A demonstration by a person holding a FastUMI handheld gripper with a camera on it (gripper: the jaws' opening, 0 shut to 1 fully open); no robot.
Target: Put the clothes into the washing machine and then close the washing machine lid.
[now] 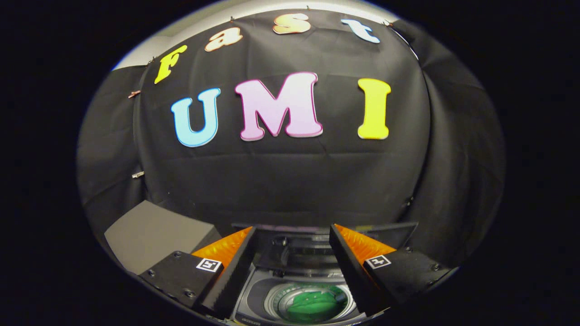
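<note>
black cloth [290, 181] hangs as the booth wall well beyond the tongs [292, 265], with a pale strip of room wall [145, 50] above its edge. to the left of the tongs sits a grey box [154, 233], and nothing stands between the fingers. the tongs are spread apart and empty above the open washing machine [253, 299], its raised lid [299, 246] just ahead, and green clothes [315, 303] lie in the drum below the gap.

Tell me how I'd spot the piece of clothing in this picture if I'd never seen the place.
Find the washing machine low down, below the open gripper with its two orange-faced fingers. Look between those fingers into its round drum. The crumpled cloth inside is bright green, the only green thing among grey and black.
</note>
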